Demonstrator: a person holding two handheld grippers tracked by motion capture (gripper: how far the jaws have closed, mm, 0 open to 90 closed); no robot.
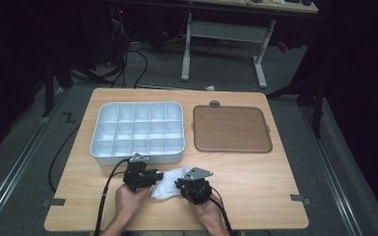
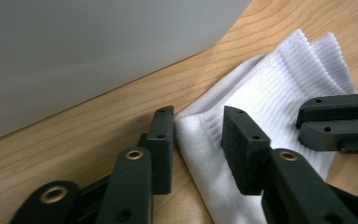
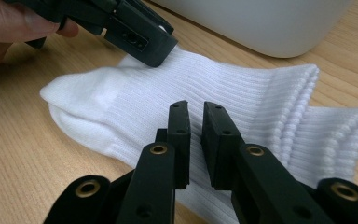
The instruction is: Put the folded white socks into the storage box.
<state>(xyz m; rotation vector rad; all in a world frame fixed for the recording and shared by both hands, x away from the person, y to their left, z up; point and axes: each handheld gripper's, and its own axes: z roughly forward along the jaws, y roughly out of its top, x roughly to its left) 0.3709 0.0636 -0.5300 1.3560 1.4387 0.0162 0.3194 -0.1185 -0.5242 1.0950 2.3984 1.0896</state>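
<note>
A: Where are the white socks [image 1: 170,181] right now?

B: Flat on the table [image 1: 256,187], near the person's edge, just in front of the grey compartment tray [image 1: 137,132]. They lie stacked, one on the other, between the two hands.

A: And the left gripper [image 2: 198,123]?

B: Its jaws are partly apart, straddling a fold at the toe end. One pad [image 2: 164,140] sits at the cloth's edge, the other [image 2: 242,144] rests over the fabric; I would not call it a pinch yet.

A: The right gripper [image 3: 196,126]?

B: Jaws nearly together, only a narrow slit between them, low over the ribbed leg part. It looks closed on the fabric, though the pinch itself is hard to see.

A: So how does the long axis run?

B: Across the table from one hand to the other: toe toward the left gripper, ribbed cuffs [image 3: 303,98] out past the right gripper. Each gripper is nearest its own end, so any fold or lift probably turns on that line. The brown tray [image 1: 231,129] lies well apart.
</note>
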